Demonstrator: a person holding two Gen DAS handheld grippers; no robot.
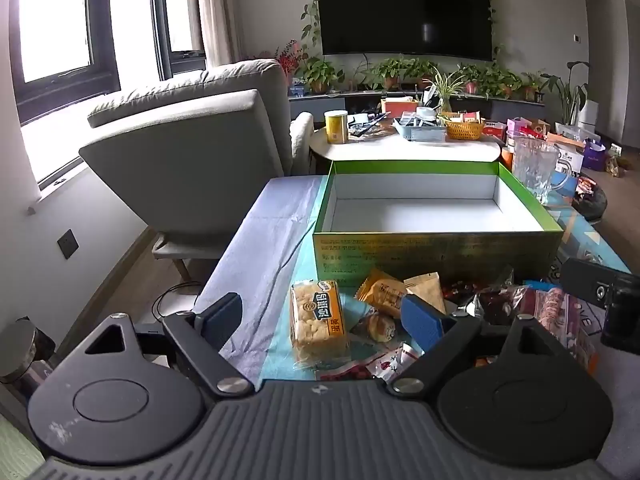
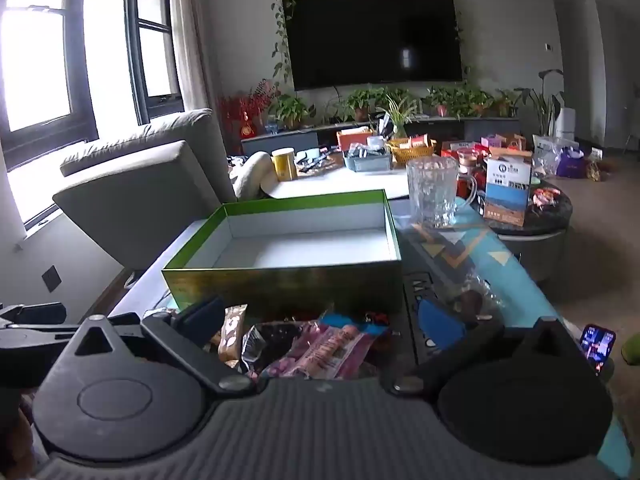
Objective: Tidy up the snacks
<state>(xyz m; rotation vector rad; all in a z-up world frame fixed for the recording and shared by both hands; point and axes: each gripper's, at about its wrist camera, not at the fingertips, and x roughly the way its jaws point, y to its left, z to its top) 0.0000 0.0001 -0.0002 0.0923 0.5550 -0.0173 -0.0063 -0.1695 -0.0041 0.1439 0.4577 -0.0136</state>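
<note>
The snack packets (image 1: 384, 312) were heaped on the table just before the empty green box (image 1: 436, 216), and both the left gripper (image 1: 320, 320) and right gripper (image 2: 320, 332) were held wide, holding nothing, presumably for picking.

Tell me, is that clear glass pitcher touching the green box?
Apart. The right wrist view shows a strip of table between the glass pitcher and the green box; the pitcher stands beyond the box's far right corner.
</note>
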